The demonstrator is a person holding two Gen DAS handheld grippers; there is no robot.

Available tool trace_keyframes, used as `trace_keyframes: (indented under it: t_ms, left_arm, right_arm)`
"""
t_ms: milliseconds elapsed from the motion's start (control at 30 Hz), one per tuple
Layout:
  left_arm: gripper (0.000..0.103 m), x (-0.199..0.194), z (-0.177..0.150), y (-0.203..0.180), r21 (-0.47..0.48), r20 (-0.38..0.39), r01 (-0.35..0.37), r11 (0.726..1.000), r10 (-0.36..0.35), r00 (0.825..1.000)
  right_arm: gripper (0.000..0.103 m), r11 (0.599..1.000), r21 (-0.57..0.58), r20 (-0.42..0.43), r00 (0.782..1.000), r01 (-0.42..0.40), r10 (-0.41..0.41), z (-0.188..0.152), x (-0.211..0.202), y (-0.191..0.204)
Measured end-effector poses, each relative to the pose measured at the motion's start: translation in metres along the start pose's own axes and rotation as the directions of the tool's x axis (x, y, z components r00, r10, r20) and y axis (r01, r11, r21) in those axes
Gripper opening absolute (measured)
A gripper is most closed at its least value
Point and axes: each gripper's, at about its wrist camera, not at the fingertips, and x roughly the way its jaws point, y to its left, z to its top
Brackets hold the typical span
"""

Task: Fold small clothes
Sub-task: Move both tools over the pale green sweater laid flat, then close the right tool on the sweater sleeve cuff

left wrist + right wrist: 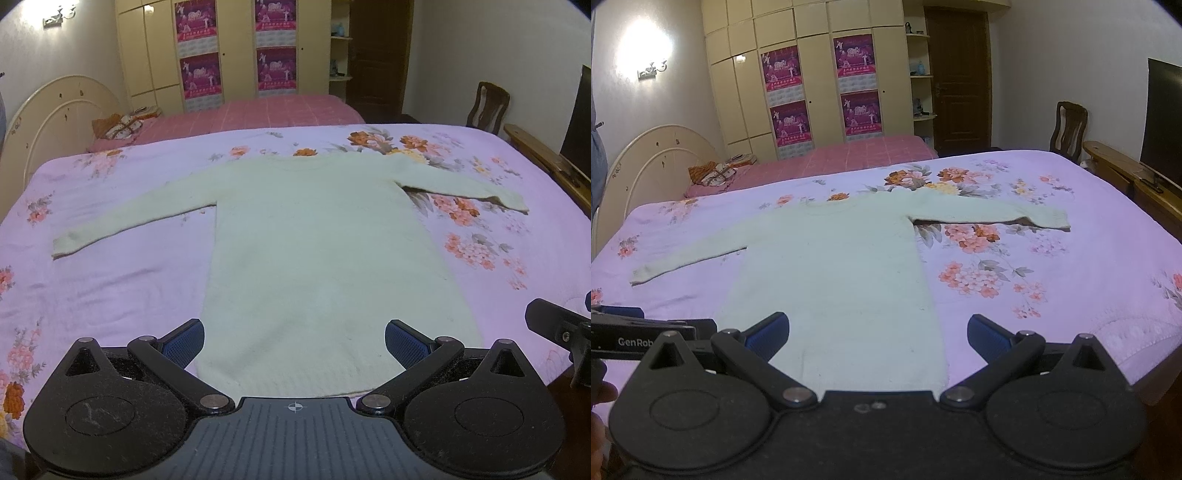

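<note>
A pale cream long-sleeved sweater (314,240) lies flat on the purple floral bedspread (110,295), both sleeves spread out, hem toward me. It also shows in the right wrist view (834,266). My left gripper (294,343) is open and empty above the hem, its blue pads wide apart. My right gripper (877,338) is open and empty over the hem's right part. The right gripper's body shows at the right edge of the left view (557,328); the left gripper shows at the left edge of the right view (639,332).
A second bed with a pink checked cover (258,110) stands behind, with a cream headboard (48,118) at left. A wooden chair (487,103), a wooden bench (546,158) and a dark TV screen (1163,118) are at right. Wardrobes (221,48) line the back wall.
</note>
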Motion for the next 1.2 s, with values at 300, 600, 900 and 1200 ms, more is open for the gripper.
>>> trace_keyframes:
  t_ms: [300,600,900,1200]
  left_arm:
    - [0.103,0.005,0.002,0.005,-0.014,0.042,0.003,1.0,-0.003,0.999]
    - [0.103,0.02,0.012,0.011,-0.041,0.011,0.015,0.999,-0.015,1.0]
    - [0.103,0.055,0.038,0.017,-0.047,-0.002,-0.021,0.999,0.021,1.0]
    - [0.103,0.113,0.082,0.018,-0.089,-0.014,-0.034,0.995,0.033,0.999]
  right_arm:
    - [0.102,1.0,-0.004,-0.006,1.0,0.004,-0.004,0.001,0.004,0.003]
    - [0.102,0.999,-0.013,-0.006,0.999,0.033,-0.033,0.008,0.017,0.008]
    - [0.102,0.996,-0.06,0.005,0.998,0.06,-0.059,0.023,0.045,0.003]
    - [0.102,0.994,-0.065,-0.008,0.996,0.083,-0.084,0.053,0.1,-0.021]
